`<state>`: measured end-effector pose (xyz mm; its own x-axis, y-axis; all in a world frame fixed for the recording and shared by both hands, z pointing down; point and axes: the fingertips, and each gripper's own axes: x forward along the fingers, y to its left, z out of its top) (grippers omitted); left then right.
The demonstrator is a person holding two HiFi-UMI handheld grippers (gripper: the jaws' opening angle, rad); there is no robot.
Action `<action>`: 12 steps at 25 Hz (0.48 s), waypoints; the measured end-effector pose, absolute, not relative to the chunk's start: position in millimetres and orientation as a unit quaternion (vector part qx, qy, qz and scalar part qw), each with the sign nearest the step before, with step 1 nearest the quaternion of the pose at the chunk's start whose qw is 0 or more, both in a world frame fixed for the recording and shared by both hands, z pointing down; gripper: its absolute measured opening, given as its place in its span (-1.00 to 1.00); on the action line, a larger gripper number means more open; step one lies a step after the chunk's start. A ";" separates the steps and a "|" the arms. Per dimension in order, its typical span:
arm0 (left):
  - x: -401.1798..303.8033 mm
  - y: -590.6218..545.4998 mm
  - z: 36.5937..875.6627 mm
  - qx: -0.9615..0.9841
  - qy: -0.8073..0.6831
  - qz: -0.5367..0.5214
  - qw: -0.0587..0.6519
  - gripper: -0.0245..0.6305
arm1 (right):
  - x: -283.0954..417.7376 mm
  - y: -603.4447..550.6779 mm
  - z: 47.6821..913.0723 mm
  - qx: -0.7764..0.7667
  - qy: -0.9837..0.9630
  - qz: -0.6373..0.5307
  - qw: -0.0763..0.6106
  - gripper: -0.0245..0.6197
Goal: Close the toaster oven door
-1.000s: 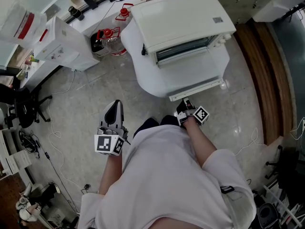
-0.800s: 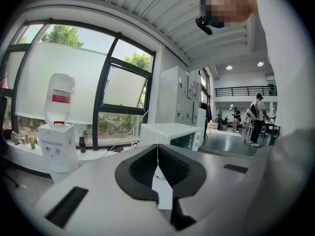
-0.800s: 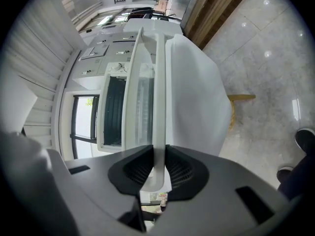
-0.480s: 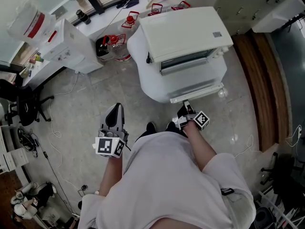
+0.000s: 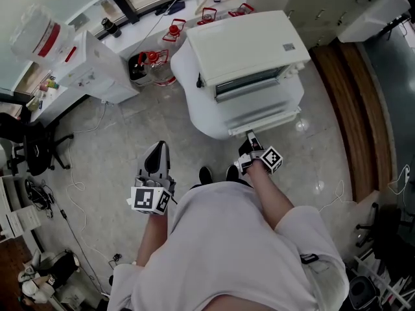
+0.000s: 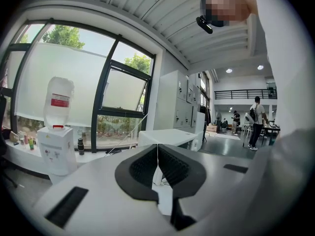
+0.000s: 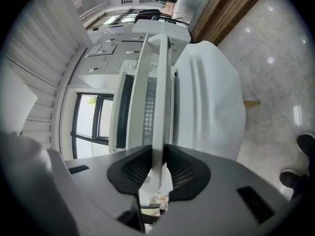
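Since the earlier frame the right claw (image 5: 250, 141) keeps its place at the door handle (image 5: 271, 120), while the door (image 5: 254, 102) looks shorter from above, as though tipped up a little. That is a guess, since the head has moved too. The claw's jaws are opening with the handle between them, and in the right gripper view both pads appear to touch its faces.

The handle's long axis runs straight through the gap, crosswise to the jaws' travel, along the door's free edge. The claw sits nearer the handle's left end. Just beyond the handle lies the door, down and open, hinged on its far side to the toaster oven (image 5: 243, 37). The oven stands directly ahead of the claw on a cloth-draped counter (image 5: 193, 105).

Closing, I judge, calls for swinging the handle up and away from the claw's present spot toward the oven front. The right forearm (image 5: 271, 193) reaches forward and down, nearly straight. The left claw (image 6: 157, 154) hangs well to the left and behind, jaws together on nothing, so the right is plainly nearer.
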<state>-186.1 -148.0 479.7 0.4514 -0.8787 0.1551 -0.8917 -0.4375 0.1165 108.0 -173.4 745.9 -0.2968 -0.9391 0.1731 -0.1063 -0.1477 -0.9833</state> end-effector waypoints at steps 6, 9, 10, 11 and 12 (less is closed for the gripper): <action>-186.1 -148.5 476.8 0.847 -0.523 0.034 0.089 -0.86 | 107.8 -180.3 733.0 -0.466 0.550 -0.581 0.379 -0.62; -183.4 -148.5 474.4 0.849 -0.520 0.032 0.086 -0.86 | 107.5 -184.4 724.3 -0.465 0.550 -0.578 0.383 -0.61; -183.1 -148.0 473.9 0.850 -0.519 0.032 0.086 -0.86 | 106.8 -185.0 721.9 -0.465 0.548 -0.579 0.385 -0.61; -182.9 -146.8 474.1 0.850 -0.519 0.032 0.086 -0.86 | 106.3 -185.3 720.2 -0.465 0.547 -0.579 0.386 -0.61; -182.6 -145.2 474.7 0.850 -0.519 0.031 0.088 -0.86 | 106.1 -185.8 719.2 -0.464 0.547 -0.579 0.388 -0.61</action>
<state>-182.6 -145.2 474.7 0.4600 -0.8762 0.1436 -0.8871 -0.4466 0.1166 106.1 -185.8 719.2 -0.2681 -0.9568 0.1126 -0.0592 -0.1003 -0.9932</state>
